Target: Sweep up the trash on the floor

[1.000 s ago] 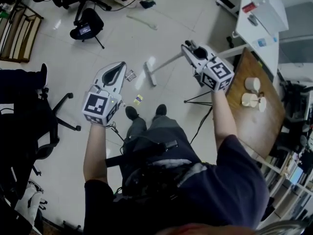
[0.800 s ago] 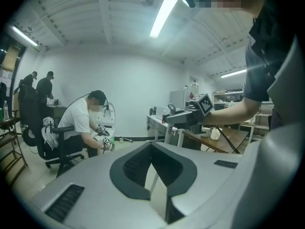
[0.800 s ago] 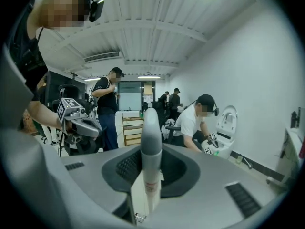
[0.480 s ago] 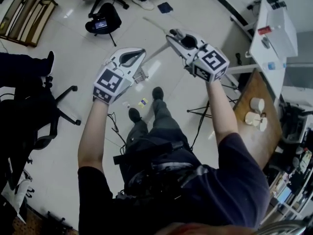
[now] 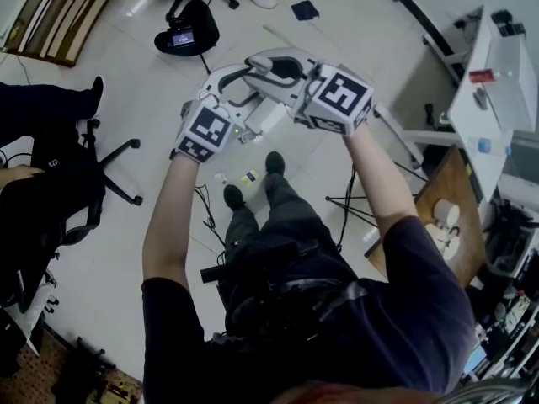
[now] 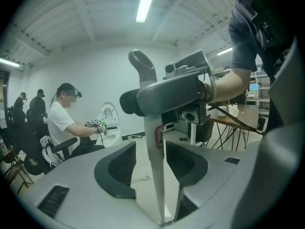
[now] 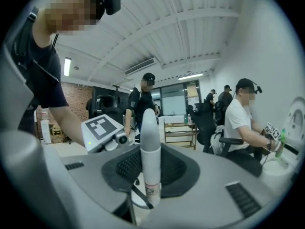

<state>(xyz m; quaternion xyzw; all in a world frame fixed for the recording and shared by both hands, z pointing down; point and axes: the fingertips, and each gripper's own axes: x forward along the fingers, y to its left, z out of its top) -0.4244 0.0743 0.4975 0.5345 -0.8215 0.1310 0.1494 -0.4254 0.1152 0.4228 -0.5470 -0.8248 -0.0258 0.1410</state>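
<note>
My right gripper [image 5: 263, 64] is shut on a long white handle [image 5: 271, 118] that slants down to the floor. In the right gripper view the handle's rounded top [image 7: 149, 137] stands between the pads of that gripper [image 7: 148, 173]. My left gripper [image 5: 241, 76] has come alongside. Its jaws have just been opening, and the handle [image 6: 154, 142] stands between them with a gap on each side of my left gripper [image 6: 155, 168]. The right gripper [image 6: 145, 99] clamps the handle higher up. Small bits of trash [image 5: 248, 177] lie on the floor by the person's feet.
A black office chair [image 5: 94, 177] stands at the left and a black device on a stand [image 5: 187, 34] at the back. A wooden table with cups [image 5: 438, 194] and thin tripod legs [image 5: 347, 202] are at the right. Seated people [image 7: 243, 123] work nearby.
Both grippers have come together at the picture's top centre. The right one swung left with the handle. The left one moved right onto the handle, and its jaws now stand apart around it.
</note>
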